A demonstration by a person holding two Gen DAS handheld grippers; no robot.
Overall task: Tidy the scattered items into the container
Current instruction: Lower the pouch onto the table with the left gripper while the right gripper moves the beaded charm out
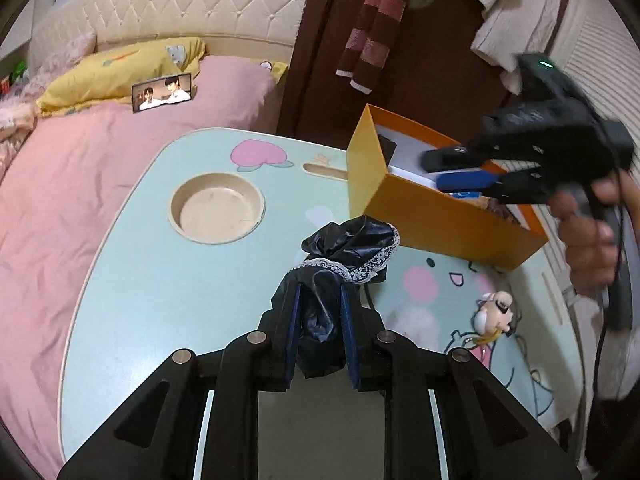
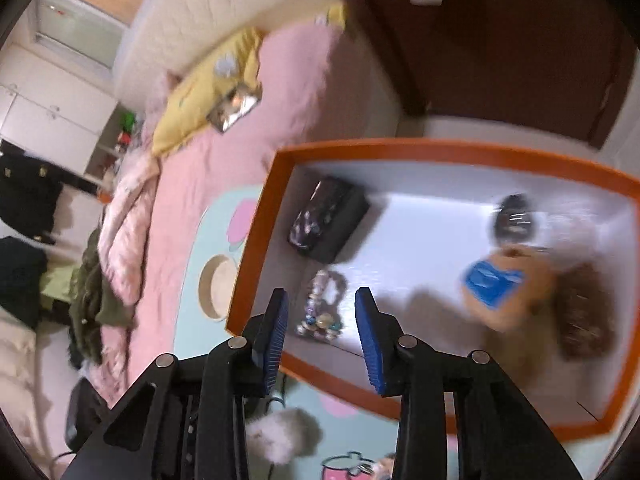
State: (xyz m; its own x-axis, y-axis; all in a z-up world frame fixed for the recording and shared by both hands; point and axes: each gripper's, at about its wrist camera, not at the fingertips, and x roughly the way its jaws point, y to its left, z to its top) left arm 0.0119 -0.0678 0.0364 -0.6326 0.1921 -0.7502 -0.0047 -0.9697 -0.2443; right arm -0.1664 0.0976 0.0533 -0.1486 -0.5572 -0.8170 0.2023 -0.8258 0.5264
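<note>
The orange box (image 2: 400, 148) stands at the far right corner of the tabletop (image 1: 160, 280), its white interior open to the top. Four items lie inside, as seen from the right wrist view: one black case (image 2: 328, 220) against the left wall, one beaded trinket (image 2: 320, 308) near the front wall, one small dark object (image 2: 514, 220) toward the back, blurred, and one brown plush toy with a blue patch (image 2: 504, 288) at the right. The right tongs (image 2: 322, 340) hover over the box's near left corner with the fingers apart and nothing between them. The left tongs (image 1: 320, 336) are clamped on one black satin cloth with white lace trim (image 1: 352, 252), which bunches forward toward the box's near wall. One small figurine keychain (image 1: 496, 312) lies on the tabletop just in front of the box, near the right edge. One round recessed cup holder (image 1: 216, 208) sits left of the box; the tabletop around it is bare. The pink bed (image 1: 80, 168) borders the tabletop on the left and far sides.
</note>
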